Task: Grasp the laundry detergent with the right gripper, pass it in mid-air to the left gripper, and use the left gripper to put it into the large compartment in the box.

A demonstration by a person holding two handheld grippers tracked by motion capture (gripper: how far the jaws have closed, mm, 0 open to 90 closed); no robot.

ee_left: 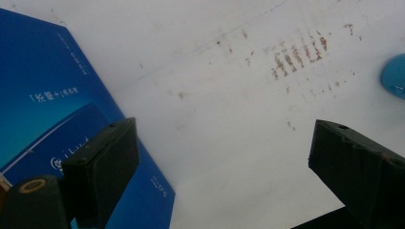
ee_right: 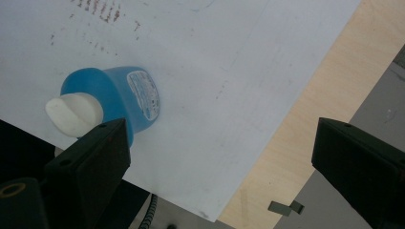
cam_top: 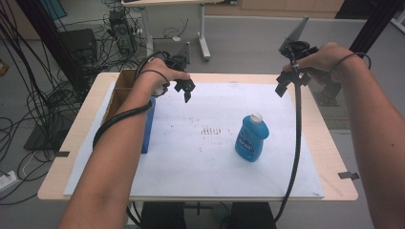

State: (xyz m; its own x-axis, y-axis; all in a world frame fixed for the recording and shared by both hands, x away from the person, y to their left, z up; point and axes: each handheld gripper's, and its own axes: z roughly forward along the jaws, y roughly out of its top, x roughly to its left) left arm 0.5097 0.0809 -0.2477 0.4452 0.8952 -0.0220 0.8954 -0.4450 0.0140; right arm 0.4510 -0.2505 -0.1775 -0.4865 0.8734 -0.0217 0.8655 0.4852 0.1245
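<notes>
1. The worktop (cam_top: 329,157) carries a white sheet (cam_top: 205,162); the blue detergent bottle (cam_top: 251,138) stands on that sheet and serves as the landmark here.
2. A cardboard box (cam_top: 119,93) sits well to the left of the bottle at the sheet's far left edge, with a blue carton (cam_top: 148,126) against its near side.
3. The bottle stands upright with its white cap (cam_top: 257,117) on top, so its long axis runs vertically; rusty smudges (cam_top: 211,130) lie just left of it.
4. The right tongs (cam_top: 288,85) hover beyond and to the right of the bottle, released and empty. By my judgement this hand is the nearer one, and the bottle lies toward the person and leftward from it.
5. The left tongs (cam_top: 185,90) hover beyond and left of the bottle, also released and holding nothing, farther away.
</notes>
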